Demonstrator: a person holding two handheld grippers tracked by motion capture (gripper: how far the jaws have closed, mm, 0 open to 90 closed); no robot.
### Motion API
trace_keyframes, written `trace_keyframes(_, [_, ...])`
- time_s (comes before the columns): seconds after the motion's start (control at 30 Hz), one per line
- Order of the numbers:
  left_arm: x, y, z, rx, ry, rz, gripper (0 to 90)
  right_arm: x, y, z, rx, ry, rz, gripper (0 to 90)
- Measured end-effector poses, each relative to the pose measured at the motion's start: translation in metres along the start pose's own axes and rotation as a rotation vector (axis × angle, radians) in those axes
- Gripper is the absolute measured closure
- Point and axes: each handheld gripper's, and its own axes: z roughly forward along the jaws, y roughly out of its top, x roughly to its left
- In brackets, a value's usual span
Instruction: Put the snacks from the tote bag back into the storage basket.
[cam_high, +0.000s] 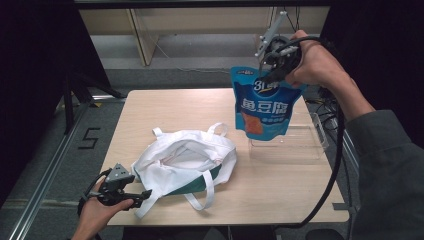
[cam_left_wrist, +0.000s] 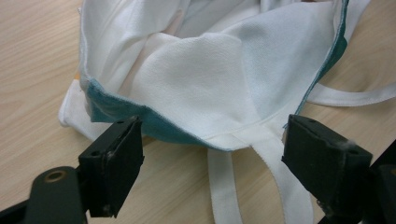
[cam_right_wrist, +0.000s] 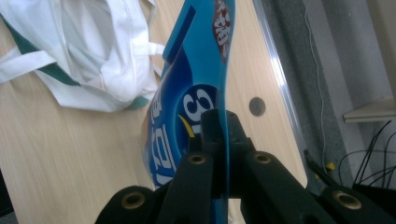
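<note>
Two grippers are at work over a pale wooden table (cam_high: 280, 190). From the high view, the right gripper (cam_high: 272, 75) is raised above the table's far right part, its jaws pressed together on the top edge of a blue snack pouch (cam_high: 265, 107), which hangs free in the air above a clear plastic tray (cam_high: 315, 145). The left gripper (cam_high: 142, 194) lies low at the near left corner, just beside a crumpled white cloth bag (cam_high: 185, 162) with green trim. The right gripper view adds what the high view cannot give: the pouch (cam_right_wrist: 196, 93) seen edge-on, thin and flat, clamped between the two black jaws, with the cloth bag (cam_right_wrist: 93, 51) on the table beyond. The left gripper view shows its jaws spread wide with nothing pinched, the bag's green-edged rim (cam_left_wrist: 187, 84) and white handle straps lying on the wood between and beyond them. The table stands on a grey floor, with dark curtains at both sides and a light shelf unit behind. The pouch is bright blue with large white characters, a white-and-blue round logo near its top and an orange picture low on its front.
</note>
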Motion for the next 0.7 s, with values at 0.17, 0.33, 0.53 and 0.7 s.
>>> trace_keyframes(0.17, [0.000,0.000,0.001,-0.007,0.006,-0.013,19.4,-0.009,-0.017,-0.001,0.008,-0.005,0.027,90.0])
trace_keyframes(0.33, [0.000,0.000,0.001,0.001,0.002,-0.018,19.4,-0.015,-0.032,0.002,0.022,-0.008,0.057,90.0])
trace_keyframes(0.53, [0.001,-0.001,0.002,0.004,0.000,-0.004,19.4,-0.021,-0.047,0.007,0.011,0.004,0.052,90.0])
trace_keyframes(0.7, [-0.001,-0.001,0.004,0.000,-0.006,-0.038,19.4,-0.024,-0.056,0.014,-0.001,0.005,0.048,90.0])
